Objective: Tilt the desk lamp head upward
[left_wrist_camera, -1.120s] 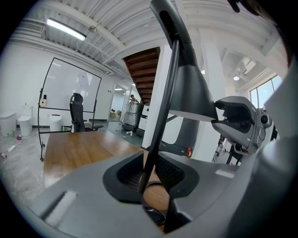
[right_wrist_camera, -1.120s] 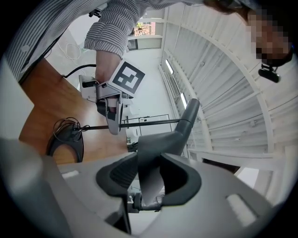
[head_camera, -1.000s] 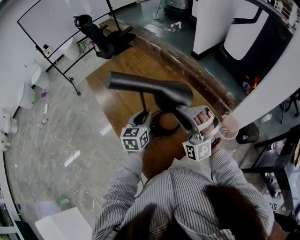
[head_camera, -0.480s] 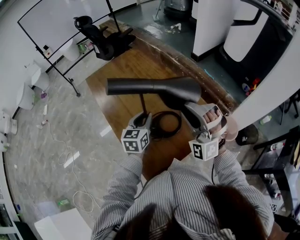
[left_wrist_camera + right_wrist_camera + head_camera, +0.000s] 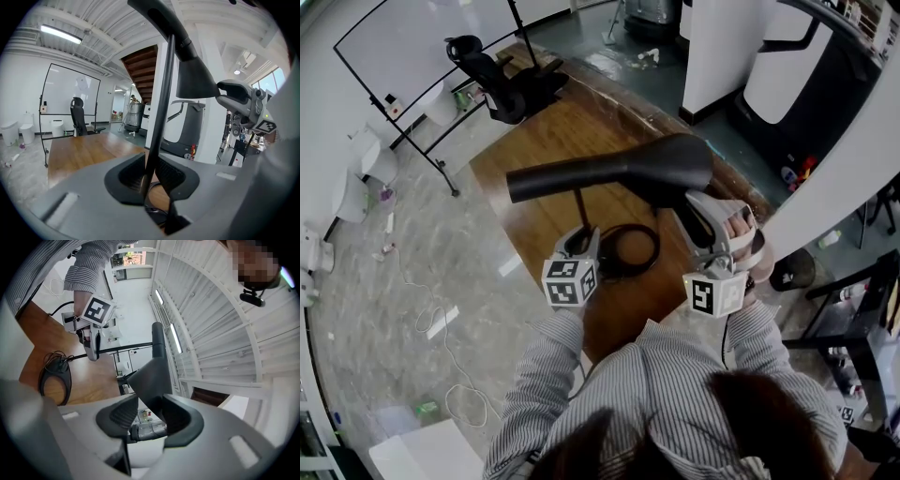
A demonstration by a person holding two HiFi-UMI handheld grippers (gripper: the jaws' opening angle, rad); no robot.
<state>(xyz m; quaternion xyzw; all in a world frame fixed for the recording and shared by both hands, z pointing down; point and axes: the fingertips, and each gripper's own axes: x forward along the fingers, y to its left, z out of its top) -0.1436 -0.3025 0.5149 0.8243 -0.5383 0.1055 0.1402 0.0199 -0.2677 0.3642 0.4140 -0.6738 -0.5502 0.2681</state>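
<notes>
A black desk lamp stands on the wooden table (image 5: 546, 141), with a ring base (image 5: 628, 251) wrapped by its cord. My left gripper (image 5: 581, 234) is shut on the thin upright stem (image 5: 161, 108), low down near the base; its jaws have just been closing with the stem between them. The long lamp head (image 5: 609, 171) lies across the top of the stem. My right gripper (image 5: 698, 211) grips the head's wide end (image 5: 152, 376); its jaws have just been opening further with the head still pressed between the pads.
An office chair (image 5: 497, 70) and a whiteboard on a stand (image 5: 403, 47) are beyond the table's far end. A white pillar (image 5: 727, 47) rises at the back right. Loose cables lie on the pale floor (image 5: 441, 319) to the left.
The right gripper has risen and shifted right, carrying the wide end of the lamp head up with it, so the head has tilted. The left gripper has stayed on the stem.
</notes>
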